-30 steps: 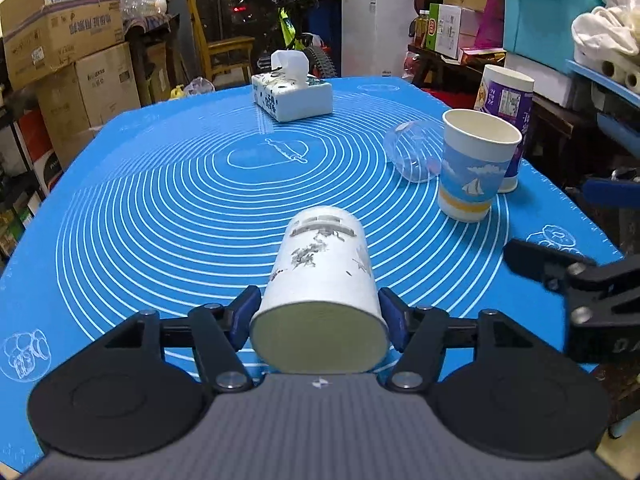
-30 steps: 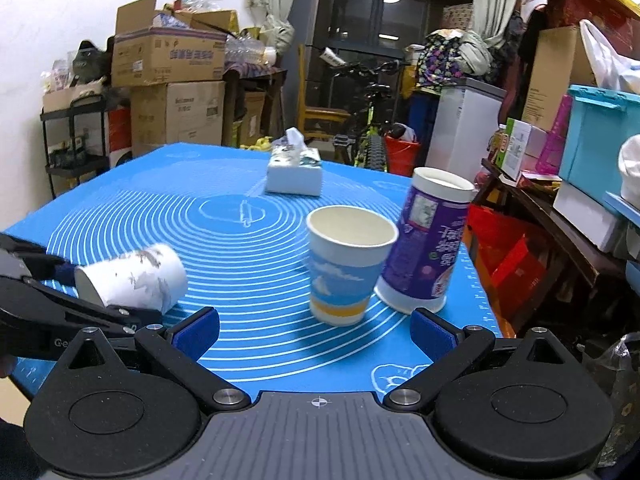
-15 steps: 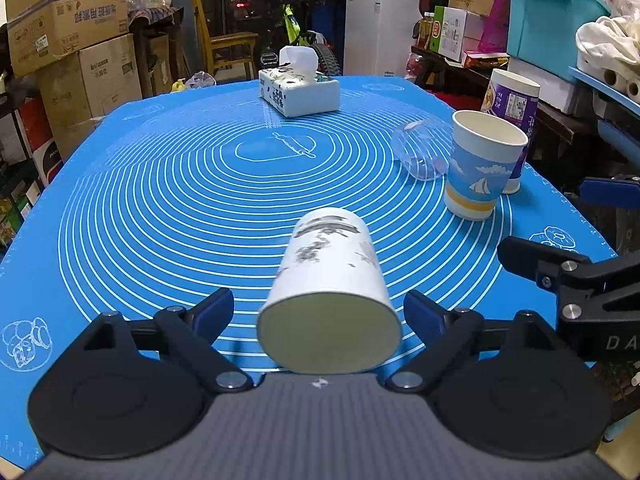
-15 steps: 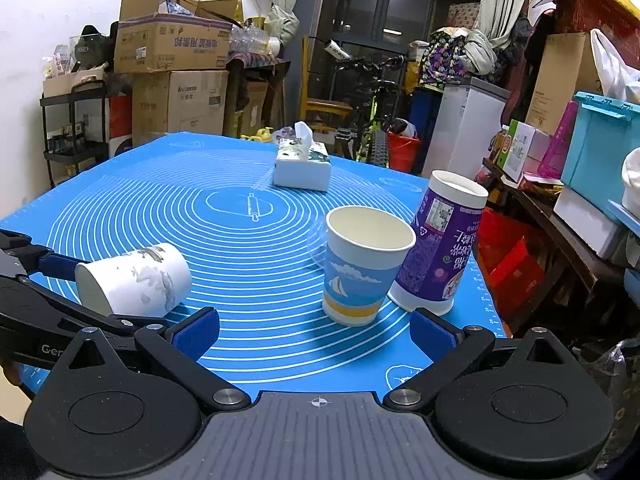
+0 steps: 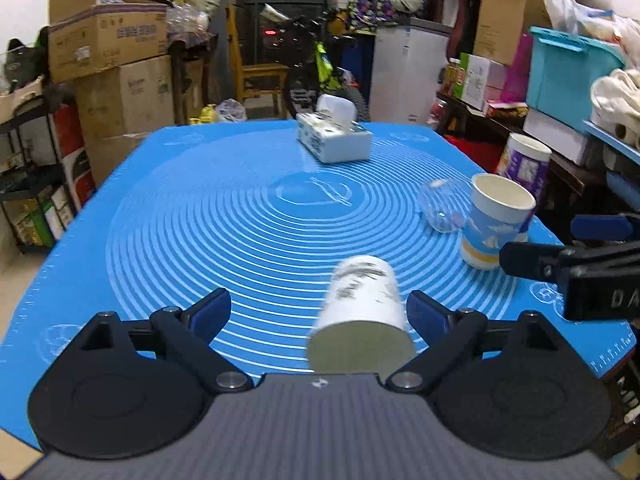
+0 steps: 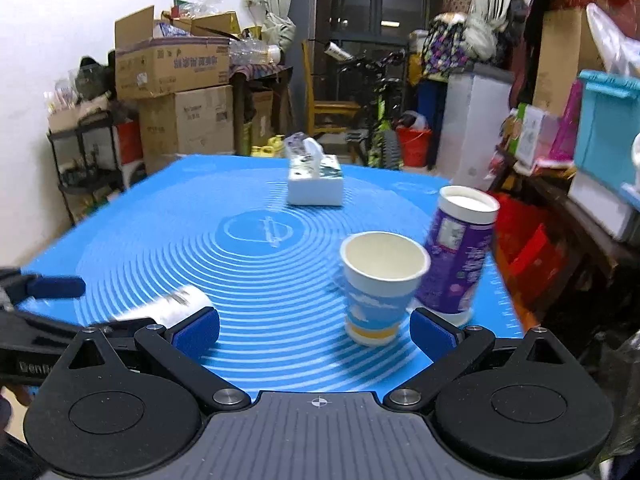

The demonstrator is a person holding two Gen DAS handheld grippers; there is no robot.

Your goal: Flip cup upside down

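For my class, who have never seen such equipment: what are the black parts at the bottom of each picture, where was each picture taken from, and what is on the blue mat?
A person holds two hand tools, each with a camera looking along its two fingers. One view is from the left gripper, the other from the right gripper. Both are open and hold nothing. On the blue mat a white cup lies on its side between the left fingers. A blue paper cup stands upright beside a purple tube. A tissue box sits farther back.
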